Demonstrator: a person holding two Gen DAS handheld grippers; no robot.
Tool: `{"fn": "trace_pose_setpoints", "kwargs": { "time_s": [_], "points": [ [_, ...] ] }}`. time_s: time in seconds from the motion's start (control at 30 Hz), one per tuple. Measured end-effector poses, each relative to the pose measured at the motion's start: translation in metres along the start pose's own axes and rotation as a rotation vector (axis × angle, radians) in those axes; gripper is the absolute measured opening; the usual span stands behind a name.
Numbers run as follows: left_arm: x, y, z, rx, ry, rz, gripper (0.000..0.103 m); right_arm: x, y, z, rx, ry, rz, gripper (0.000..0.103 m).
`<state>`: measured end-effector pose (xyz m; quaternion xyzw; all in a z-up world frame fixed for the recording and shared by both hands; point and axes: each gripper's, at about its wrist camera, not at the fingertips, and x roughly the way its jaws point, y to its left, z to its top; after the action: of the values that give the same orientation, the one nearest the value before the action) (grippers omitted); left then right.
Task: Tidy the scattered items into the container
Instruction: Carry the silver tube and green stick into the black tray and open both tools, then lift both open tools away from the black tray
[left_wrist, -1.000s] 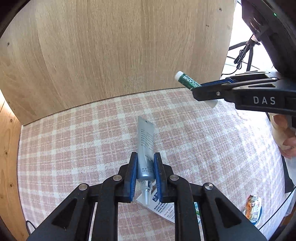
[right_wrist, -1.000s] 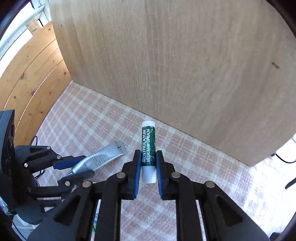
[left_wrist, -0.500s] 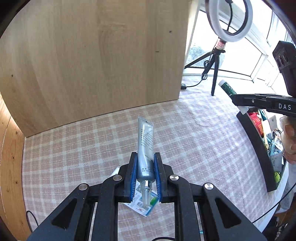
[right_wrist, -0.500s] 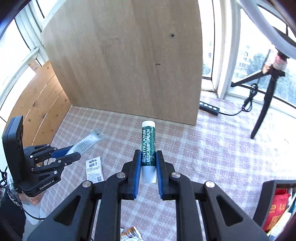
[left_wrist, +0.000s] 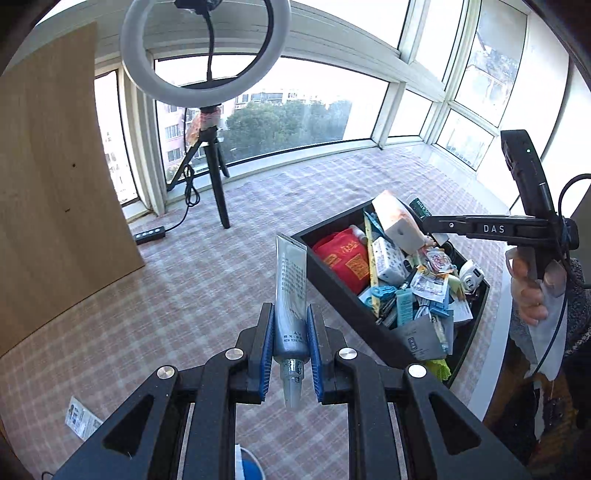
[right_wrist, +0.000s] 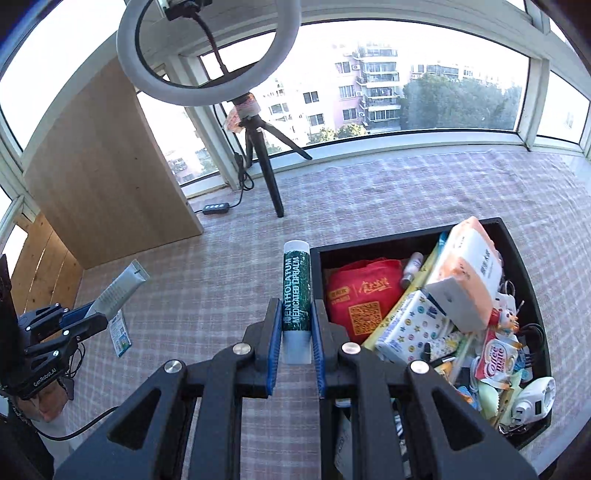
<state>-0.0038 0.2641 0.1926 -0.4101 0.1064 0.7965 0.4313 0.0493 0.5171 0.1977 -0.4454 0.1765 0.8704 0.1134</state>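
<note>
While we hold both grippers up over the checked cloth (right_wrist: 369, 192), each one is clamped on its own item. Our left gripper (left_wrist: 290, 349) has its blue pads (left_wrist: 266, 350) pressed against the lower body of a silver tube (left_wrist: 291, 291), whose nozzle points back toward the camera and whose flat crimped end sticks up and forward. From the right wrist view that same tube (right_wrist: 122, 286) shows at the far left, slanting up out of the left gripper (right_wrist: 86, 314), clear of the cloth. Our right gripper (right_wrist: 296, 332) is closed on a green lip balm (right_wrist: 296, 295) standing upright between its pads, white cap on top and pale base at the bottom. In the left wrist view the right gripper (left_wrist: 424, 221) reaches in from the right edge above the box (left_wrist: 343, 291), and the lip balm (left_wrist: 420, 208) shows only as a small green end by its tip. That black box (right_wrist: 524, 269) sits on the cloth to the right, heaped with things: a red pouch (right_wrist: 360, 295), a tissue pack (right_wrist: 469, 273), a starred packet (right_wrist: 413, 328), sachets and a white plug. A small card (right_wrist: 120, 330) lies flat on the cloth near the left gripper. Beyond stand a ring light (right_wrist: 207, 51) on a tripod, a power strip (right_wrist: 216, 208) and a wooden board (right_wrist: 103, 177) in front of the windows.
</note>
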Motion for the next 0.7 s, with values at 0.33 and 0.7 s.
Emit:
{"fn": "trace_pose_setpoints", "kwargs": {
  "time_s": [0.33,0.7],
  "points": [
    [0.045,-0.134,0.035,0.133,0.006,-0.165,0.016,-0.03,-0.134,-0.046,0.189,-0.002,-0.189,0.015],
    [0.086,-0.144,0.035,0.106,0.109,-0.102,0.039,-0.055,-0.159,-0.055,0.233,-0.09,-0.223,0.054]
  ]
}}
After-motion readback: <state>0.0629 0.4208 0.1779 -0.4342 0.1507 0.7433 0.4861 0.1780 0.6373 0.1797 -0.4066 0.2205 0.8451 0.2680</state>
